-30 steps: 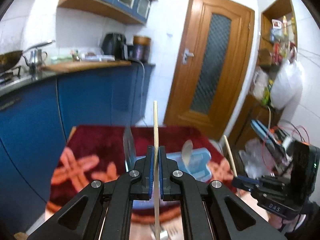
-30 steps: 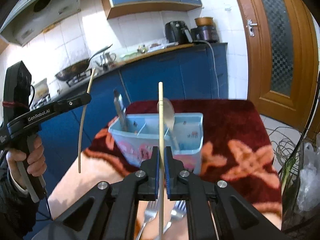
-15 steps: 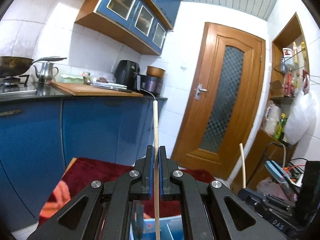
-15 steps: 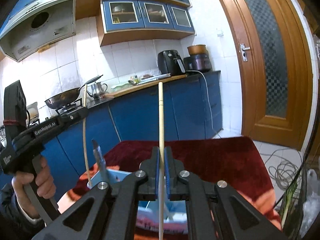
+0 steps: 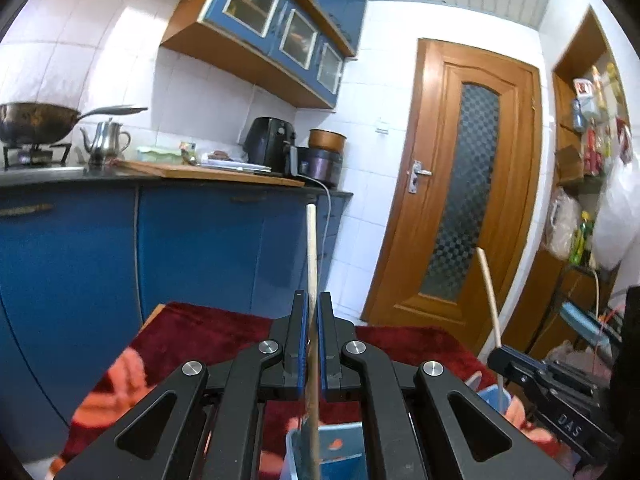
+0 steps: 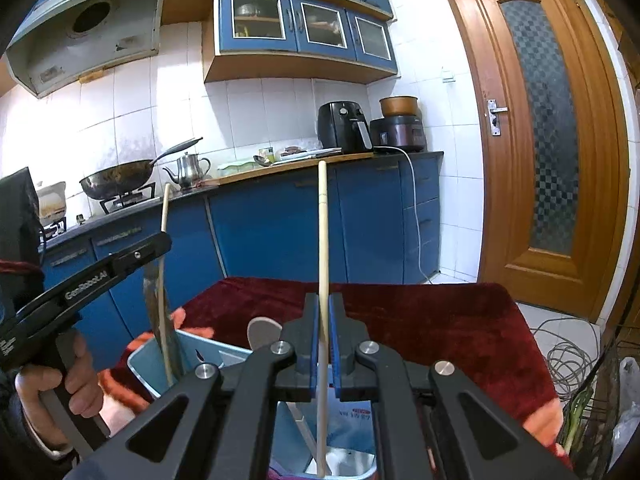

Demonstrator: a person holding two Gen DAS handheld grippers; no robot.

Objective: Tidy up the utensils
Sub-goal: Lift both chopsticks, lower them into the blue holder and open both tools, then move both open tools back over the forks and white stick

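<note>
left chopstick [image 5: 311, 248] — lower end now in bin [image 6: 152, 364] | right chopstick [image 6: 323, 240] — same

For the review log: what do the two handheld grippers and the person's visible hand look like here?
Both are matte black with angular arms cut by triangular openings, round silver pivot bolts and blue pads on the inner faces of the fingers. The left gripper bears white "GenRobot.AI" lettering along its side and has a pistol-style handle, with a dark sleeve behind the person's hand. The right gripper shows "DAS" in pale letters on its body.
</note>
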